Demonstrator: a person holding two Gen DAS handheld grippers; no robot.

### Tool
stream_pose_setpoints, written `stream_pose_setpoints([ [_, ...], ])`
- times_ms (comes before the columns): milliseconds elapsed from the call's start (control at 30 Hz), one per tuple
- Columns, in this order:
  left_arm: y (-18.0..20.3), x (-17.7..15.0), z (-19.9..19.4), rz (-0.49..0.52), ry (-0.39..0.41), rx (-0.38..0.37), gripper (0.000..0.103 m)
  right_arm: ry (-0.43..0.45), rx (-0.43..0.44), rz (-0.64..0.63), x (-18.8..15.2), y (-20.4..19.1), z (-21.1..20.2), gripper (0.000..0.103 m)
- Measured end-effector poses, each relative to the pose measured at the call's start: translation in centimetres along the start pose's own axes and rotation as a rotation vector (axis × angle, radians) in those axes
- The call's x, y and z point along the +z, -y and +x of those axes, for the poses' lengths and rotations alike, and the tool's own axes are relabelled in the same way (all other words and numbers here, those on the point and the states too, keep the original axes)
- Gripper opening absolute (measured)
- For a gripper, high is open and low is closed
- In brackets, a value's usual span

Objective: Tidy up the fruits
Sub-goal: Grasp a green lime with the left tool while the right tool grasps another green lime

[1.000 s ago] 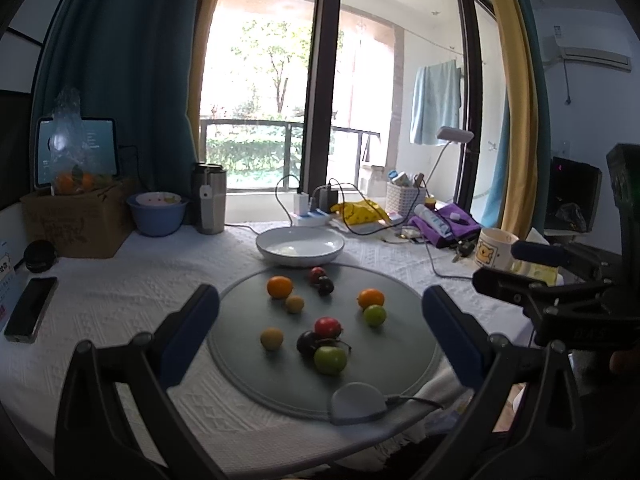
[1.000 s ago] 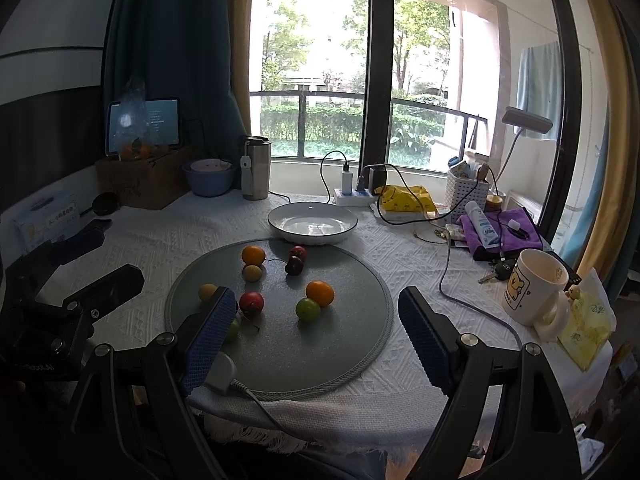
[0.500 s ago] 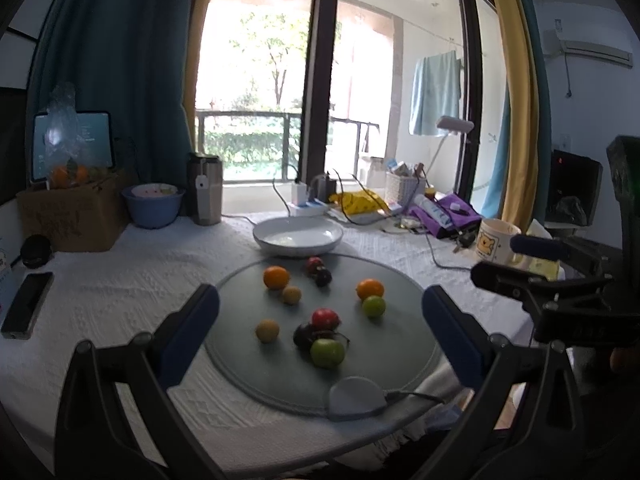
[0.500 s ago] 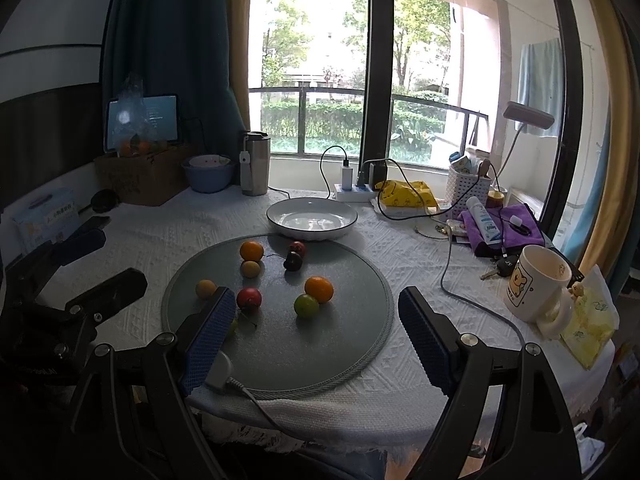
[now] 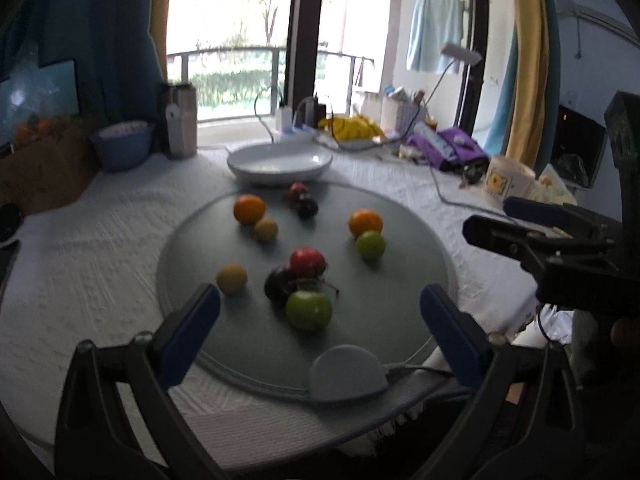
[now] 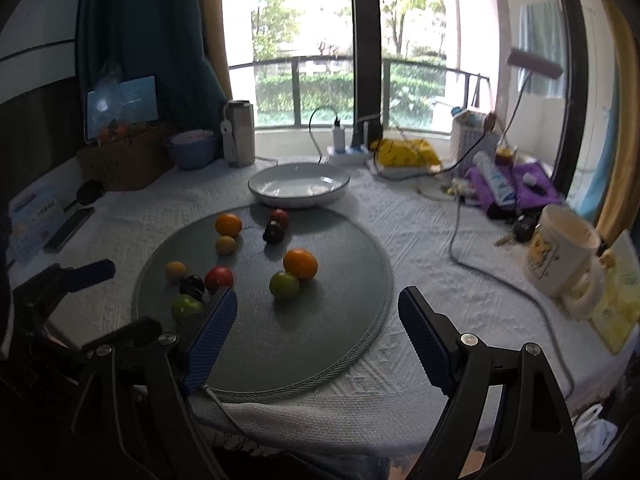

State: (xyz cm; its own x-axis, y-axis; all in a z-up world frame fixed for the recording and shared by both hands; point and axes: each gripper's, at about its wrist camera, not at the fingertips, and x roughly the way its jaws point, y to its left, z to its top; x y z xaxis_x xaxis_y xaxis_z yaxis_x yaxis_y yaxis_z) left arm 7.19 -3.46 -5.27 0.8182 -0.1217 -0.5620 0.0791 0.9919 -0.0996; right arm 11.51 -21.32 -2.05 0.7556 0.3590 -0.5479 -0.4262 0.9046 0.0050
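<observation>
Your left hand-held gripper (image 5: 320, 316) gapes wide around the green apple (image 5: 309, 310); right hand-held gripper (image 6: 316, 330), wide, holds nothing, lime (image 6: 284, 285) just ahead.

White-clothed table (image 6: 400, 248), grey mat (image 6: 340, 312), seemingly plate (image 6: 298, 188)

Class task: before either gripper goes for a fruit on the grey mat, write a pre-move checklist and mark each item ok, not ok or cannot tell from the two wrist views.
1. Left gripper open and empty: ok.
2. Right gripper open and empty: ok.
3. White plate free to receive fruit: ok, nothing in it.
4. Green fruit nearest the left gripper stands free: not ok, a dark fruit touches it.
5. Orange and small green fruit apart: not ok, they touch.
6. Fruits firm enough to grip: cannot tell.
</observation>
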Motion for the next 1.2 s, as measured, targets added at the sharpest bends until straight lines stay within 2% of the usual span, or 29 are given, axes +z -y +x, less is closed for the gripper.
stream_pose_setpoints([
  [33,-0.1,-0.1,0.7,-0.005,-0.029,0.001,0.083,-0.016,0.015,0.01,-0.1,0.1,0.5,0.085],
  [167,-0.2,-0.4,3.1,-0.011,-0.123,0.004,0.067,-0.079,0.061,0.02,-0.2,0.2,3.1,0.078],
  [233,-0.3,-0.5,3.8,-0.011,-0.149,0.001,0.064,-0.11,0.099,0.04,-0.1,-0.2,4.1,0.077],
  [433,-0.6,-0.5,5.3,-0.003,-0.195,-0.014,0.06,-0.156,0.143,0.033,0.1,-0.3,6.8,0.072],
  [500,-0.8,-0.6,5.7,-0.006,-0.218,-0.022,0.057,-0.162,0.158,0.032,0.3,-0.5,7.5,0.064],
  [667,-1.0,-0.5,5.9,-0.009,-0.221,-0.026,0.047,-0.198,0.174,0.03,0.1,-0.7,8.8,0.06],
  [733,-1.2,-0.5,5.9,-0.016,-0.223,-0.036,0.037,-0.208,0.177,0.032,0.1,-0.8,9.3,0.059],
  [800,-1.4,-0.5,5.8,-0.02,-0.225,-0.048,0.034,-0.211,0.171,0.03,0.2,-1.0,9.6,0.055],
  [933,-1.7,-0.4,5.5,-0.027,-0.224,-0.045,0.033,-0.232,0.179,0.023,0.2,-1.3,10.6,0.047],
  [1067,-2.0,-0.1,4.9,-0.03,-0.198,-0.031,0.033,-0.243,0.183,0.019,0.0,-1.5,11.1,0.031],
  [1200,-2.0,0.1,4.1,-0.024,-0.174,-0.03,0.033,-0.235,0.182,0.021,0.0,-1.4,10.7,0.03],
])
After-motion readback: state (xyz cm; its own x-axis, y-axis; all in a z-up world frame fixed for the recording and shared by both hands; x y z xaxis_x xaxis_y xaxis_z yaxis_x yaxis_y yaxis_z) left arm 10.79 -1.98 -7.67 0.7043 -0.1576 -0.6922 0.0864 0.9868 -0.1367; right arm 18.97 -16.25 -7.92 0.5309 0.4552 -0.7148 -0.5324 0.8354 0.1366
